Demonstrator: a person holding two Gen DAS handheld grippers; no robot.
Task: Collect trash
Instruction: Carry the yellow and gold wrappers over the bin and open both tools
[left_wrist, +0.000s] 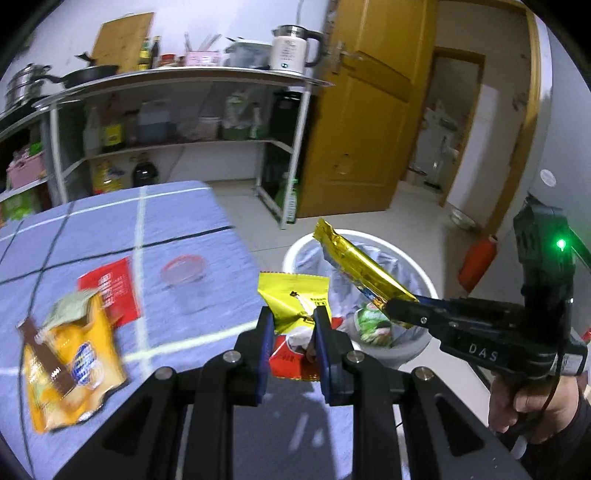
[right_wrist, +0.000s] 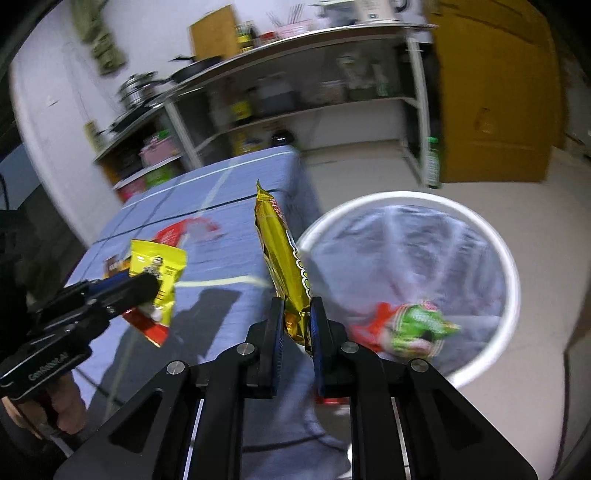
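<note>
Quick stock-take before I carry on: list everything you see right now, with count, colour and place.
Yellow packet: one, yellow, held in the left gripper at the table's edge.
Gold wrapper: one, gold, held in the right gripper beside the bin.
Orange snack bag: one, orange and brown, lying on the table.
Red packet: one, red, flat on the table behind the orange bag.
Clear cup: one, clear with a pink rim, on the table.
Trash bin: one, white with a grey liner, on the floor beside the table; green and red wrappers inside.
Table: one, blue checked cloth.
Kettle: one, white, on the metal shelf.
Door: one, yellow, open.
Left gripper: shut on the yellow packet.
Right gripper: shut on the gold wrapper.
</note>
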